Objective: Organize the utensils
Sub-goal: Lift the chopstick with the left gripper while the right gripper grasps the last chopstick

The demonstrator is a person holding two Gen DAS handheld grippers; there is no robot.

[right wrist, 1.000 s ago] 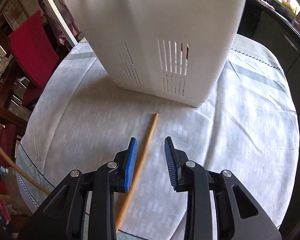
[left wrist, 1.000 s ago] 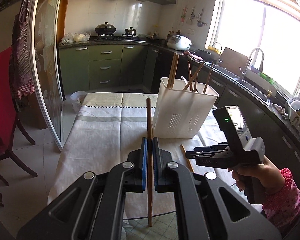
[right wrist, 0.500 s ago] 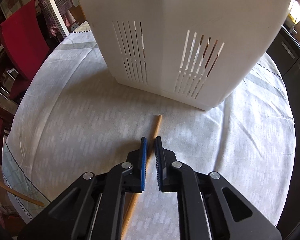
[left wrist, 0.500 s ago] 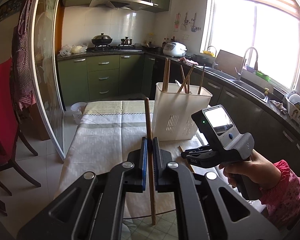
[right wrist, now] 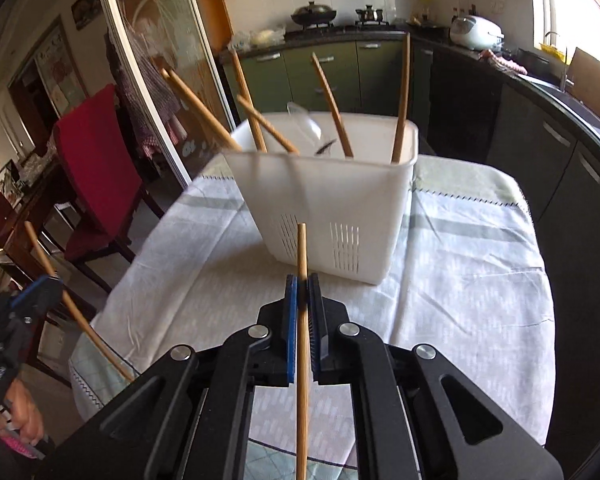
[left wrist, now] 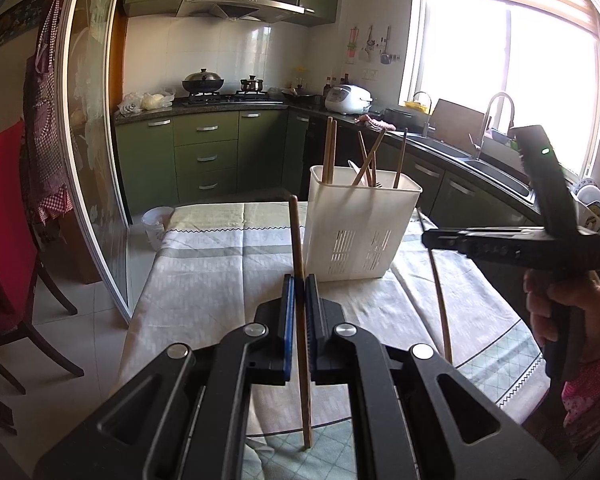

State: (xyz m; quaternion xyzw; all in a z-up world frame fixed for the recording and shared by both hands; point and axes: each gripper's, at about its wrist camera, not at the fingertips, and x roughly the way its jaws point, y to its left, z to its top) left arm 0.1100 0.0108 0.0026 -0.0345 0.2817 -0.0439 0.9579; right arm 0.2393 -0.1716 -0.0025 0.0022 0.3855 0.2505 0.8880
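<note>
Chopsticks fill both claws. Left claw [left wrist: 300, 312] is clamped on a dark chopstick [left wrist: 299, 248] that stands nearly upright between its pads, its tip level with the holder's rim. Ahead and just right of it sits the white holder [left wrist: 360, 232] on the clothed table [left wrist: 204, 280]. Right claw [right wrist: 303, 312] is clamped on a pale chopstick [right wrist: 301, 252], upright, directly before the holder, which has several chopsticks [right wrist: 332, 104] leaning inside.

The white caddy [left wrist: 360, 232] hides the lower ends of the chopsticks standing in it, the right claw's [left wrist: 428, 237] tips sit edge-on at three o'clock in the left wrist view so their gap is unreadable, and the person's sleeve [left wrist: 592, 396] is cut off at four o'clock.
</note>
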